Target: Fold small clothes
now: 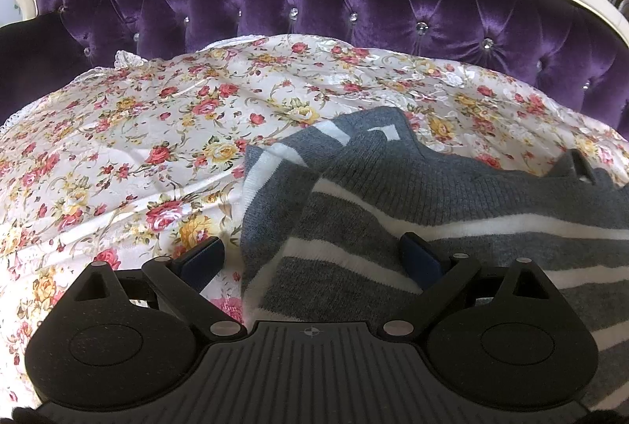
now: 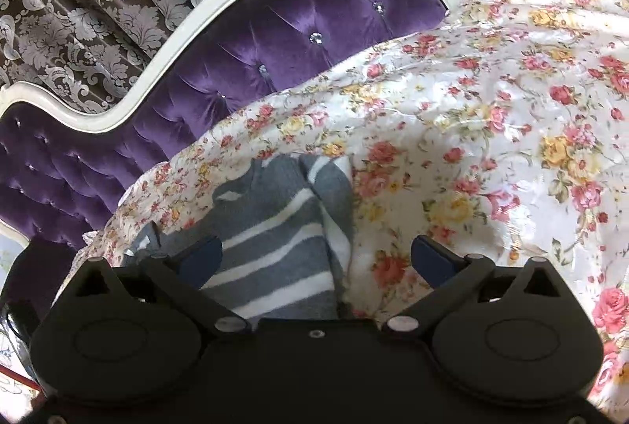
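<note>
With both the left gripper [image 1: 312, 257] and right gripper [image 2: 316, 259] spread wide and holding nothing, the striped sweater [image 1: 412, 196] at lower centre may bunch on the slippery floral sheet [image 1: 137, 133].

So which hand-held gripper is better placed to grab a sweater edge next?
Roughly even, slight edge to the left: both are open and each straddles a side edge of the sweater, but in the left view the cloth sits closer between the fingers.
</note>
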Demonstrator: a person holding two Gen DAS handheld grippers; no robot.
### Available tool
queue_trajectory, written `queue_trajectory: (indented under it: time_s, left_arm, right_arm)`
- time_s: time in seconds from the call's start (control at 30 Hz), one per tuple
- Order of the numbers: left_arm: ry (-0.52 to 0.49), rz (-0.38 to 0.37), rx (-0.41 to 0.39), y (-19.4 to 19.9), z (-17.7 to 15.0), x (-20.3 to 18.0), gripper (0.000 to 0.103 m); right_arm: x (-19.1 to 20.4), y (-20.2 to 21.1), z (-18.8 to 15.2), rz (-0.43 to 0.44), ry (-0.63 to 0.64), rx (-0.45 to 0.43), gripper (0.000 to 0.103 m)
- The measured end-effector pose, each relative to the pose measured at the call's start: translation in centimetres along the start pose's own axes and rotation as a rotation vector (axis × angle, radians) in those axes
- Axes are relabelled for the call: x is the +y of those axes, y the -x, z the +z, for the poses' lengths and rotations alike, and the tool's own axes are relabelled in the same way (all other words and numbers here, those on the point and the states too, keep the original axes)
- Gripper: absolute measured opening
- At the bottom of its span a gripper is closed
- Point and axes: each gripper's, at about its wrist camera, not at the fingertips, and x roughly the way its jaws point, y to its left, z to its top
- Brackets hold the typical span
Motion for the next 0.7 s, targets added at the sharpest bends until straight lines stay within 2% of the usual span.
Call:
queue_trajectory:
  time_s: [0.27, 0.37, 0.53, 0.7]
  left_arm:
    - [0.005, 0.010, -0.001, 0.1, 0.1, -0.1, 0.099]
    - [0.020, 0.022, -0.013, 0.1, 0.0, 0.1, 0.103]
    - [0.048, 0.002, -0.045, 0.4, -0.3, 0.6, 0.103]
    - [0.067, -0.006, -0.034, 0.8, -0.1, 0.7, 0.103]
  right_arm:
    - [-1.5, -0.5, 0.1, -0.025, -0.060, 0.034, 0.102]
    - [-1.5, -0.9, -0.1, -0.026, -0.056, 0.048, 0.102]
    - [-1.6, -1.2, -0.3, -0.024, -0.065, 0.064, 0.102]
    - [-1.7, -1.2, -0.3, -0.025, -0.064, 0.056, 0.102]
